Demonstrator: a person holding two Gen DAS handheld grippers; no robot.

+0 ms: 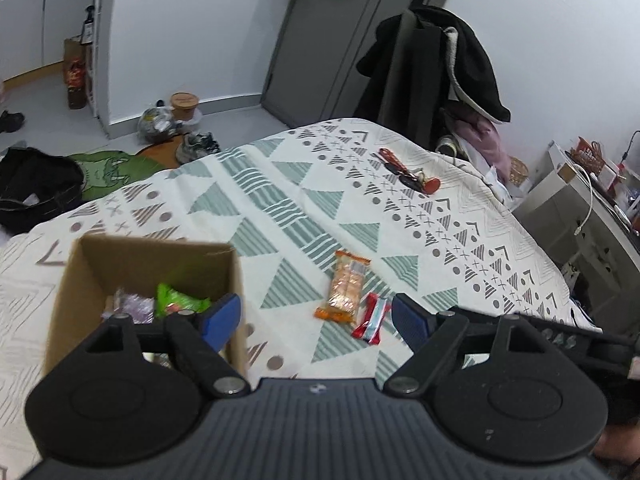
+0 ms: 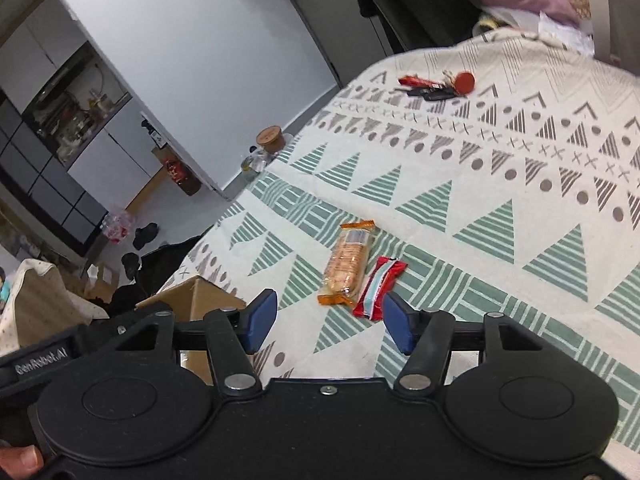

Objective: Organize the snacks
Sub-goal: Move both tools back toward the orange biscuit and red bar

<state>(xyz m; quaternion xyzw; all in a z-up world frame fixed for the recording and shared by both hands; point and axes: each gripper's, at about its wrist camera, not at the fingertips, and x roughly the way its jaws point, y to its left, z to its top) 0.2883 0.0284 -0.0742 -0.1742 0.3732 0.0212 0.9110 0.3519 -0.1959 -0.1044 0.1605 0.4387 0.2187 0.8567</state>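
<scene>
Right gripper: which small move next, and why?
Probably ease the right gripper forward and down onto the red snack bar. Its jaws stand open, empty, and the bar lies nearest, beside the orange cracker pack, outside the cardboard box.

Two snacks lie on the bed: one orange cracker pack (image 1: 346, 288) and one red bar (image 1: 371, 318). One box (image 1: 72, 280) holds two more: one green pack (image 1: 176, 300), one purple pack (image 1: 130, 304). One bunch of keys (image 1: 408, 172) lies near the far edge.

A bed (image 1: 304, 184) spread with a cream cover of green and grey triangles carries an open cardboard box (image 1: 80, 280), an orange cracker pack (image 1: 346, 286) just beside a red snack bar (image 1: 372, 318), and farther off a bunch of keys (image 1: 408, 172).
</scene>
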